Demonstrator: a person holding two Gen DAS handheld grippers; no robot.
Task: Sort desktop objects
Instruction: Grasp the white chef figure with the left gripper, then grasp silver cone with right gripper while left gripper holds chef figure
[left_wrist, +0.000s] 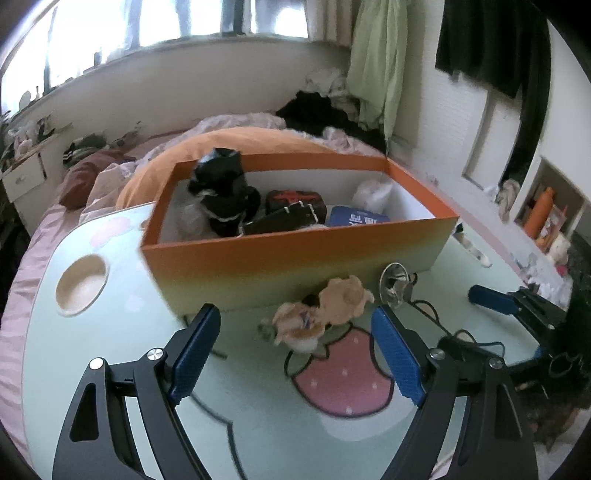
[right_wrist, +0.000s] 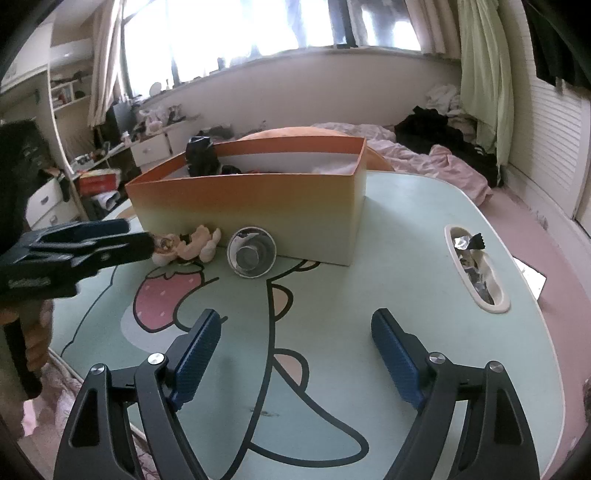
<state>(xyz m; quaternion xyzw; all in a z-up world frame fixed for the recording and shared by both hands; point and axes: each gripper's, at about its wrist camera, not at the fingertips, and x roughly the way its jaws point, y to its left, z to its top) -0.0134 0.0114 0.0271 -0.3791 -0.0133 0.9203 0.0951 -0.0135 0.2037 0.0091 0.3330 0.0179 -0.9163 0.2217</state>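
We see mint table (right_wrist: 406, 229): box (right_wrist: 258, 221) at 12, plush (right_wrist: 199, 242) & cup (right_wrist: 251, 253) touching its front.

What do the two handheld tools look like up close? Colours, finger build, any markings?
Both match: the left tool and right tool have black, curved linkage arms with triangular cut-outs and silver round pivot bolts. Each finger carries a long blue pad with a fine textured grip surface. Seen from the right wrist view, the left tool's black body bears small white lettering, too blurred to read.
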